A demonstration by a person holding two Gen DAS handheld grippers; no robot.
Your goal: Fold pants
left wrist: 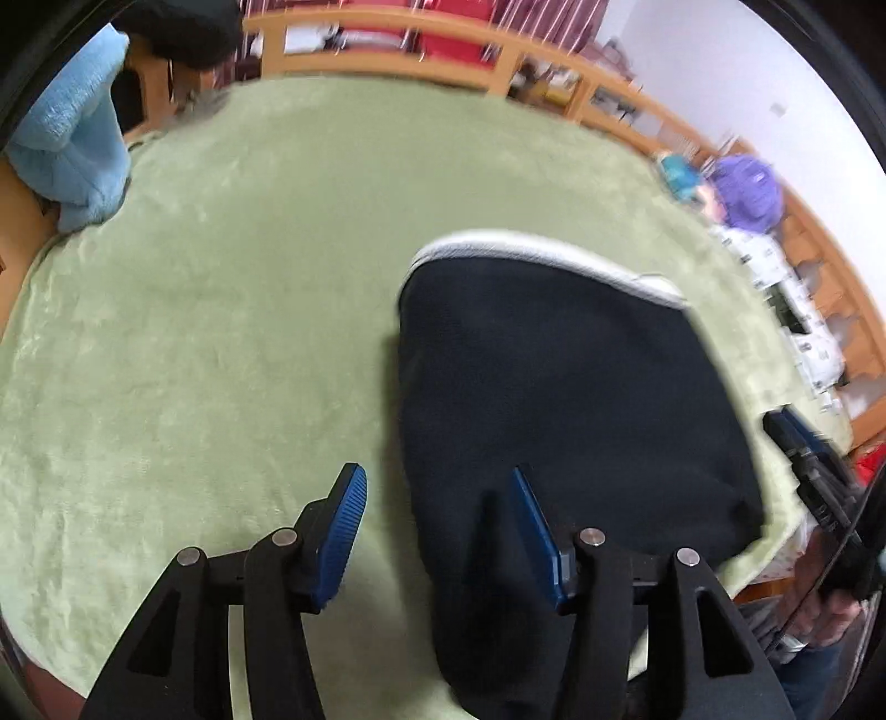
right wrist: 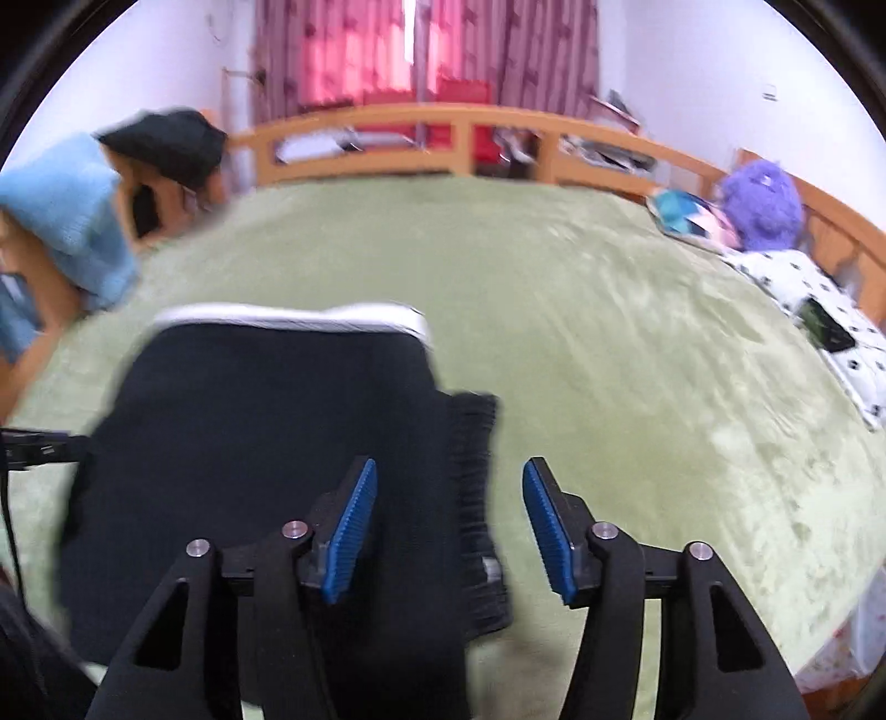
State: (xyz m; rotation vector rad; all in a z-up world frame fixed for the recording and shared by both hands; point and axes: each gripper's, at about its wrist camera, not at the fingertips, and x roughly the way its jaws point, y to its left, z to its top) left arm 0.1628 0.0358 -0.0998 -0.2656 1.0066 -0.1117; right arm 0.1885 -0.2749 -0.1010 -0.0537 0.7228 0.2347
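Observation:
Dark navy pants [left wrist: 565,399] lie folded on the green bedspread [left wrist: 221,332], with a white band along the far edge. My left gripper [left wrist: 437,493] is open and empty above the pants' left edge. In the right wrist view the pants [right wrist: 266,443] show a ribbed cuff [right wrist: 470,498] at their right side. My right gripper [right wrist: 449,487] is open and empty above that cuff. The right gripper also shows in the left wrist view [left wrist: 814,471] at the far right.
A light blue blanket [left wrist: 77,144] hangs at the left on the wooden bed frame [right wrist: 443,122]. A purple plush toy [right wrist: 764,205], a colourful item [right wrist: 681,216] and a white patterned cloth [right wrist: 819,310] lie at the right. Red curtains [right wrist: 421,50] are behind.

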